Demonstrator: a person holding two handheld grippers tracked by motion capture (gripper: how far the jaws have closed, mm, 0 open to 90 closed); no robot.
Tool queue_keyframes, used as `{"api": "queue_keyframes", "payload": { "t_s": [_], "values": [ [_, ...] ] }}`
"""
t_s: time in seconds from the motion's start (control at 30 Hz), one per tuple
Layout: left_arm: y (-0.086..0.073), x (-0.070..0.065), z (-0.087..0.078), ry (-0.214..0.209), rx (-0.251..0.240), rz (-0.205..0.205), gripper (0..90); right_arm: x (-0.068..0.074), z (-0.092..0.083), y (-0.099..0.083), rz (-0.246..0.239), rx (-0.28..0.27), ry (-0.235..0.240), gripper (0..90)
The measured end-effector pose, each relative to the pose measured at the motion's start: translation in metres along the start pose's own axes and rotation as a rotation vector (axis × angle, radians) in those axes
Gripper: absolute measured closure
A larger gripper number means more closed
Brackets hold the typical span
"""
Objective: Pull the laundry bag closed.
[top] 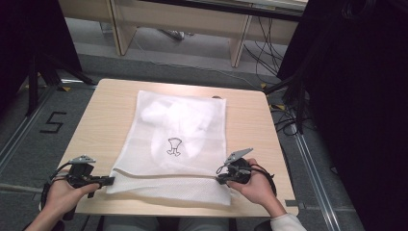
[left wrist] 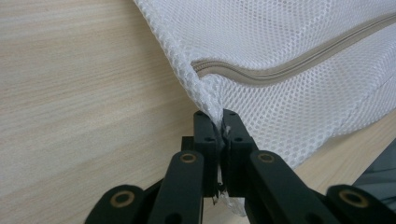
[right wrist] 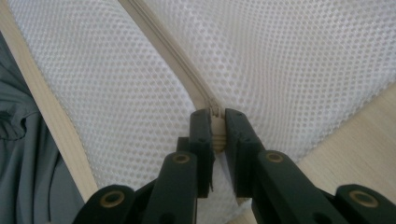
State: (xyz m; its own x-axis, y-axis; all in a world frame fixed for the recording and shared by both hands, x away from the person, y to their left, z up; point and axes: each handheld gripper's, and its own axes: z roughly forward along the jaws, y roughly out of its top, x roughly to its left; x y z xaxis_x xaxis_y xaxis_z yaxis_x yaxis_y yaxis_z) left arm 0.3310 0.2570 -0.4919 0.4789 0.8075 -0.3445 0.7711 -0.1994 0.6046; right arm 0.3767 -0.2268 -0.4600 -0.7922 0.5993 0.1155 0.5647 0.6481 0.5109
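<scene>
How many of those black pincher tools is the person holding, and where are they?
2. The left gripper pinches the mesh laundry bag at its near left corner; the right gripper clamps its zipper end at the near right.

- A white mesh bag point(top: 175, 144) covers the middle of the table point(top: 106, 108), from near the far edge to the near edge.
- Bare strips of table run along the left and right edges, open to a hand.
- The left gripper point(top: 107, 181) and right gripper point(top: 220, 179), each clamped on a near bag corner, block the near edge there.
- A narrow bare band lies along the far edge.
</scene>
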Motion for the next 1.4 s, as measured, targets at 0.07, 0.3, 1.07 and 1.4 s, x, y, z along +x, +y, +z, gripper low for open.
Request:
{"api": "queue_keyframes", "payload": {
  "t_s": [0.07,0.3,1.07,1.4],
  "values": [
    [0.0,0.0,0.0,0.001,0.001,0.001,86.2,-0.001,-0.001,-0.002,0.004,-0.002,0.001,82.7],
    [0.0,0.0,0.001,-0.004,-0.001,-0.003,86.1,-0.007,-0.005,-0.008,0.028,0.01,-0.007,82.7],
    [-0.001,-0.001,0.004,0.008,0.018,0.0,85.9,-0.011,-0.003,-0.015,0.043,0.054,0.003,82.7],
    [-0.003,-0.001,0.008,0.053,0.064,0.053,73.6,-0.01,0.001,-0.015,0.033,0.028,0.035,75.1]
  ]
}}
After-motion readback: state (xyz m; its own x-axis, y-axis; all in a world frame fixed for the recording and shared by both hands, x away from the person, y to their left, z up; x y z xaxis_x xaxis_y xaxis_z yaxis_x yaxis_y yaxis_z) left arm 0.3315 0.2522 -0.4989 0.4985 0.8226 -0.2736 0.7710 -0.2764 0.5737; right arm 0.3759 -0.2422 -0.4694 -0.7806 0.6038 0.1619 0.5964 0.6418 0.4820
